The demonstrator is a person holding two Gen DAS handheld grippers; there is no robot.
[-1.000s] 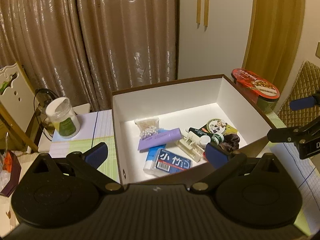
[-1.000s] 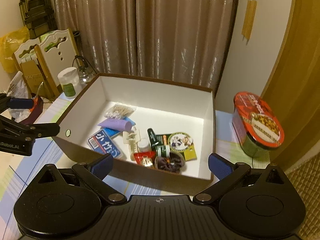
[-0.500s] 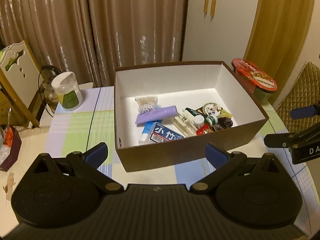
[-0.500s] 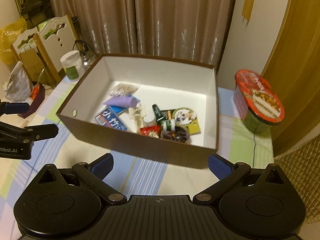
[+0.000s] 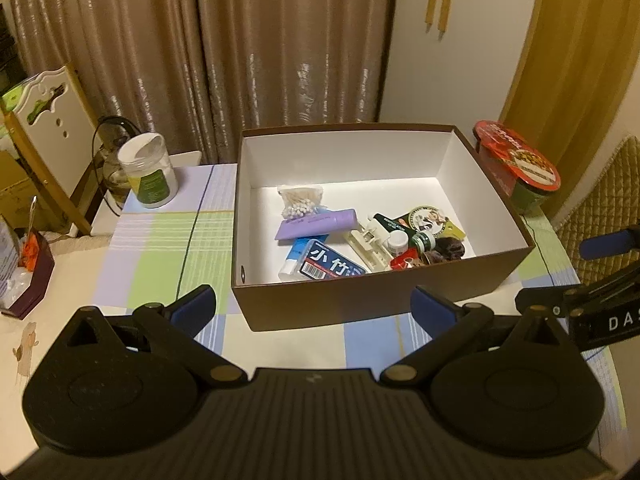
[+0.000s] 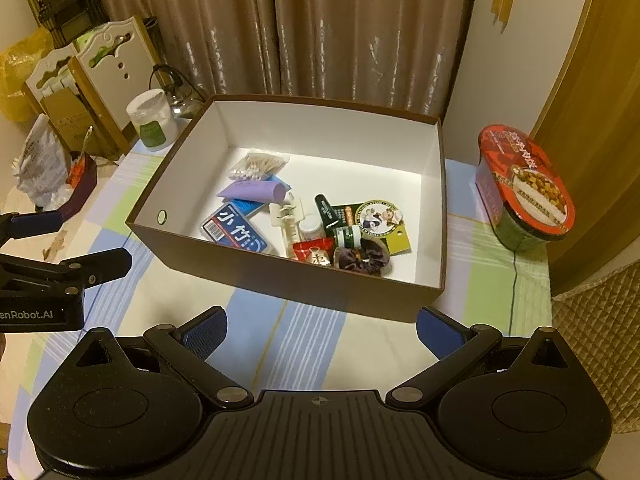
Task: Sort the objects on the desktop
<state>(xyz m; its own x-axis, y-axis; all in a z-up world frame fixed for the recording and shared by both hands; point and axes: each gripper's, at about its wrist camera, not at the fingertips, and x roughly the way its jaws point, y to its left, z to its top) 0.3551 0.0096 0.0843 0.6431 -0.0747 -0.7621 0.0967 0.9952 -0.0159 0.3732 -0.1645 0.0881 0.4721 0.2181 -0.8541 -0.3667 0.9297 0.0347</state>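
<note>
Plainly, both the left hand-held gripper (image 5: 312, 300) and the right hand-held gripper (image 6: 320, 332) hang wide and empty over the table (image 6: 304, 340), short of the brown box (image 6: 280, 276). Small items already lie inside: cotton swabs (image 6: 258, 166), purple tube (image 6: 256, 191), blue pack (image 6: 234, 232), dark scrunchie (image 6: 362, 258). Any further reach should clear the near wall from above.

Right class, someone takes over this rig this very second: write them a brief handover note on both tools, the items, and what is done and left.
Left tool: open, empty, short of the box.
Right tool: open, empty, also short of it.
In the box: swabs, purple tube, blue pack, scrunchie and other small bits.
Outside it: jar and noodle cup.
Done: small items boxed.
Left: possibly the jar and cup.
</note>
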